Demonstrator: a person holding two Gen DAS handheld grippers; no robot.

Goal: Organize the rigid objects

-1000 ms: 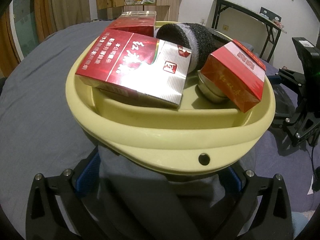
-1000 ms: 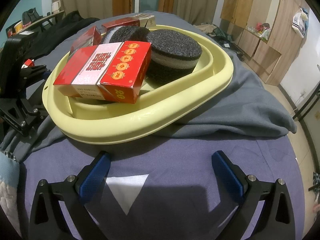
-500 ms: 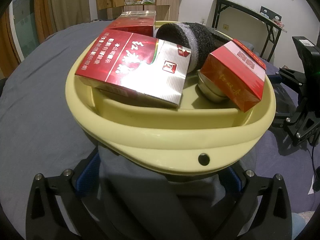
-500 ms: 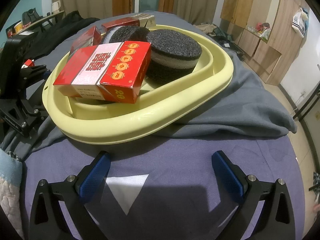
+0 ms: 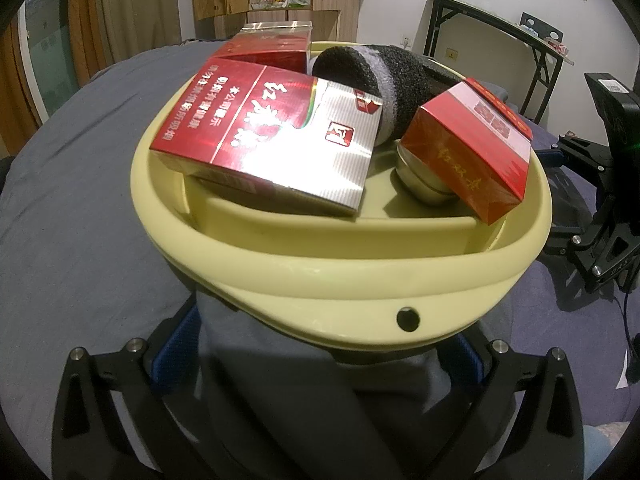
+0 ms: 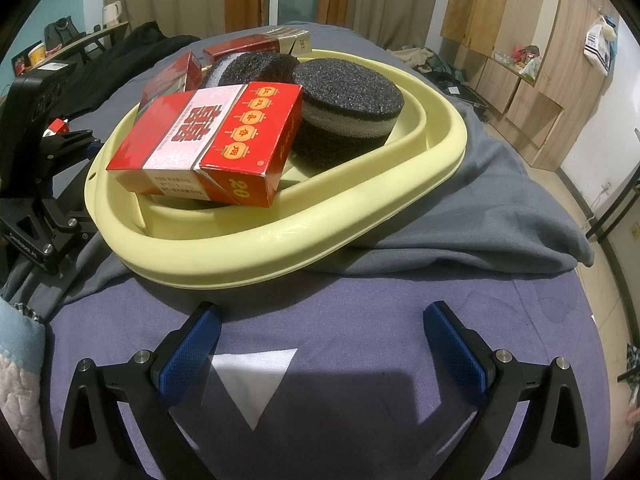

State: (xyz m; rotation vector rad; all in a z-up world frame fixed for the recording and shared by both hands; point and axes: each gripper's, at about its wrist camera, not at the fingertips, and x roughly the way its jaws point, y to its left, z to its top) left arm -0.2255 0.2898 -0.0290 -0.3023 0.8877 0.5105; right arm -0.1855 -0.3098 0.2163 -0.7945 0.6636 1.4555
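Yellow basin (image 6: 280, 248) on bed, red boxes (image 6: 216, 140) tilted inside w/ black foam discs (image 6: 348, 100)

My right gripper (image 6: 320, 344) has bare purple sheet (image 6: 360, 320) ahead; at 12 o'clock the crowded yellow basin (image 6: 280, 248) blocks passage.

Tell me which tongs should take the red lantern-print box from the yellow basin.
Right, probably. The right tongs are open over bare sheet, facing the lantern-print box at the near rim of the basin. The left tongs sit low under the rim.
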